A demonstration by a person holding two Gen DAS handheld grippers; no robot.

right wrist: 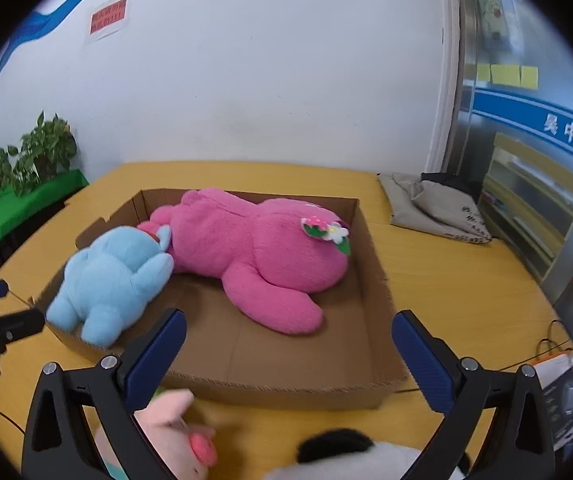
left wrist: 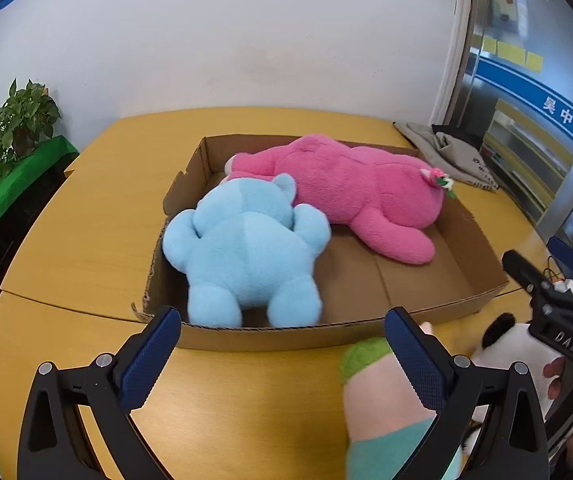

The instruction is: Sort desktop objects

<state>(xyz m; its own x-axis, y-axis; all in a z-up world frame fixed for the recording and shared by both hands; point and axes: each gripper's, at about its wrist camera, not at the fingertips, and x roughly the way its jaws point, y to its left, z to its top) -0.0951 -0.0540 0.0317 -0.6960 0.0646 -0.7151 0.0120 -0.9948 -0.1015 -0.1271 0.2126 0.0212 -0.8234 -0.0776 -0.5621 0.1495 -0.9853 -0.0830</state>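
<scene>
I am holding my left hand-held gripper [left wrist: 282, 354] and right hand-held gripper [right wrist: 290, 356] spread wide, grasping nothing. A blue plush bear [left wrist: 242, 252] and pink plush bear [left wrist: 366, 196] are lying touching in the cardboard box [left wrist: 482, 256] on the tabletop [left wrist: 78, 240].

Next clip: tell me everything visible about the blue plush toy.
The blue plush toy is light blue, fuzzy fabric, with a round body, stubby limbs and one visible ear. It lies face down in the cardboard box at its left end, feet toward the near wall. Its head and arm press against the pink plush toy. Neither gripper touches it.
</scene>
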